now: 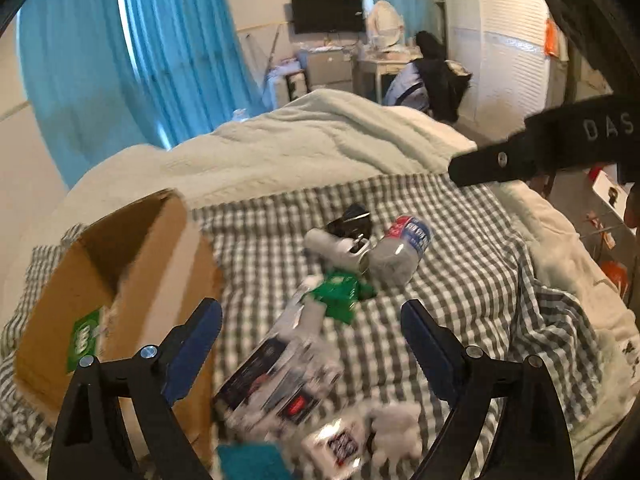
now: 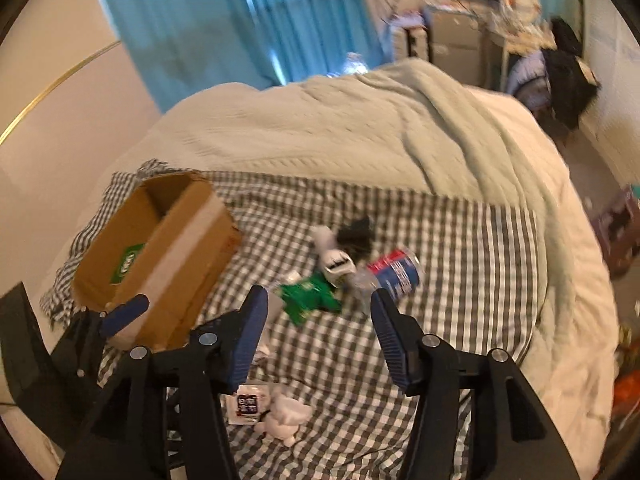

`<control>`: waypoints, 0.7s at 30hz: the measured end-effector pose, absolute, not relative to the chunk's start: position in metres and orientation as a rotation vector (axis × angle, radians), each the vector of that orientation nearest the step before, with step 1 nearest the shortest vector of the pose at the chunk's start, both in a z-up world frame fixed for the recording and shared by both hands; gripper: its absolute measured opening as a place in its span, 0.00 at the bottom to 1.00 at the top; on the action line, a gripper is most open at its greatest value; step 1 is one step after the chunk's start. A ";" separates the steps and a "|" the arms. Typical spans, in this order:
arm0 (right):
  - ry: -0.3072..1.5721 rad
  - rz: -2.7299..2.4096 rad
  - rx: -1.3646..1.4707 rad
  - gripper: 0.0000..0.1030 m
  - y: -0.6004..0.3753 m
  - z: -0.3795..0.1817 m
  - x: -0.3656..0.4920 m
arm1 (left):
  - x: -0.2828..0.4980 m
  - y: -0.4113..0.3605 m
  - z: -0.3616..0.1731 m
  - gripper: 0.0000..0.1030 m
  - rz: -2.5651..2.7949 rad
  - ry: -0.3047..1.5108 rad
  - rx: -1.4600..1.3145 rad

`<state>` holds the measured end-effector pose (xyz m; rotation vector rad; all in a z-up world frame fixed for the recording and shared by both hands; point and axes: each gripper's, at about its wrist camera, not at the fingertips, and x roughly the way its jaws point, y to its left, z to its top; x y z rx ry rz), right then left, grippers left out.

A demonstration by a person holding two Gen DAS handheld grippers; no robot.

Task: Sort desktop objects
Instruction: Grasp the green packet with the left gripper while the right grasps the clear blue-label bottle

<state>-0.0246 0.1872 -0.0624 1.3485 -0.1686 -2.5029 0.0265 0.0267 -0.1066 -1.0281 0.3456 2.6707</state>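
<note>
Both my tongs empty: left tongs (image 1: 310, 322) wide, right tongs (image 2: 316, 312) half open. Reach green packet (image 2: 310, 298), right of cardboard box (image 2: 160, 248); pinch flat, not neighbouring bottle (image 2: 394, 274).

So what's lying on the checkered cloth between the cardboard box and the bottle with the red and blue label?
A green packet lies between the cardboard box and the bottle, seen best from the right wrist.

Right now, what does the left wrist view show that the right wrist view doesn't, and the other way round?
Left only: a teal item at the bottom edge and the right tool's finger from the side. Right only: the left tool's fingertip by the box. Both: the box, green packet, bottle, white toy, and checked sheet.
</note>
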 end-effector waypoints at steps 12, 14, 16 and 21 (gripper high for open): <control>-0.176 -2.454 1.491 0.74 0.215 -0.149 -0.080 | -0.059 0.038 -0.198 0.91 2.571 0.200 -1.278; -0.103 -2.454 1.468 0.80 0.209 -0.155 -0.092 | -0.069 0.043 -0.206 0.91 2.555 0.240 -1.275; -0.046 -2.422 1.458 0.90 0.205 -0.164 -0.104 | -0.075 0.050 -0.211 0.91 2.550 0.312 -1.276; 0.144 -2.373 1.472 0.90 0.198 -0.182 -0.122 | -0.091 0.058 -0.232 0.91 2.518 0.400 -1.302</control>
